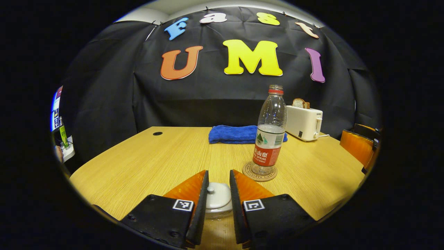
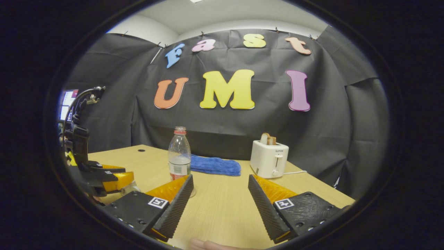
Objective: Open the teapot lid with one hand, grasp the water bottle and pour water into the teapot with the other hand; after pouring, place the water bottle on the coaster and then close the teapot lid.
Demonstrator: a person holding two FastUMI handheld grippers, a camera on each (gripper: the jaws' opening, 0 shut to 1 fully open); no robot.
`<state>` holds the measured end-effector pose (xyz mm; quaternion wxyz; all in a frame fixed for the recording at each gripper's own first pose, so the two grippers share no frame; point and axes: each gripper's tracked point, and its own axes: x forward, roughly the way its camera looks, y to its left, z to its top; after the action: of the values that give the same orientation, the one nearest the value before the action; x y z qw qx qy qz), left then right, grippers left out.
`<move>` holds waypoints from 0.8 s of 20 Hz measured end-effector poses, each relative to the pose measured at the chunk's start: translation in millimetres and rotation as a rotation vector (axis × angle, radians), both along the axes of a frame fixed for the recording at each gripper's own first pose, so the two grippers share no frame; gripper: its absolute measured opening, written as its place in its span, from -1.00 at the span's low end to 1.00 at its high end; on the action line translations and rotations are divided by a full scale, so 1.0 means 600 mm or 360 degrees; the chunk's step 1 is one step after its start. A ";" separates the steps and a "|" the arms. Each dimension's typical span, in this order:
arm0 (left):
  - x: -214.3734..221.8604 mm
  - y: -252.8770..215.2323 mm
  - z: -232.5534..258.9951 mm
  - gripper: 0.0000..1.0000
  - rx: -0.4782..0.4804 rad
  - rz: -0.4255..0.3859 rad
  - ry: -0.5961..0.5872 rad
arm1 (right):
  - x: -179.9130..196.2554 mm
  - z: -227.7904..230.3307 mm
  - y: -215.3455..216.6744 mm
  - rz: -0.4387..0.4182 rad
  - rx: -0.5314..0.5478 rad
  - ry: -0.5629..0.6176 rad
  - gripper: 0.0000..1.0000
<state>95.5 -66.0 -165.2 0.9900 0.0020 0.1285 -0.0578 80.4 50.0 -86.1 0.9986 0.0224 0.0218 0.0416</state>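
- Even, bright indoor light falls from overhead; a ceiling lamp (image 2: 197, 1) glints at the top edge of the right gripper view.
- The table (image 1: 145, 163) glows warm, with only soft, short shadows under the water bottle (image 1: 270, 132).
- A faint sheen sits on the bottle's clear plastic.
- Strong fisheye bend: the table's edges curve and the rim darkens.
- Both views are sharp at centre and softer toward the rim.

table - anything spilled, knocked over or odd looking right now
Nothing stands out. The water bottle stands upright on the coaster, cap on. The teapot lid sits level between the left gripper's fingers. The blue towel and toaster sit tidy at the back.
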 end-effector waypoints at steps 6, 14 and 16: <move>-0.020 -0.013 0.023 0.40 -0.0083 -0.0065 0.0043 | -0.014 0.025 -0.009 -0.0015 0.0003 -0.0044 0.91; -0.081 -0.004 0.157 0.76 -0.0001 -0.0079 -0.0244 | -0.056 0.078 -0.033 -0.0100 0.0013 -0.0077 0.94; -0.095 0.013 0.182 0.79 -0.0004 -0.0024 -0.0291 | -0.072 0.086 -0.035 -0.0102 0.0014 -0.0054 0.94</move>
<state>38.6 -58.2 -56.3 0.9972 0.0071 0.0375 -0.0651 37.0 28.8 -34.4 0.9996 0.0267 0.0039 0.0099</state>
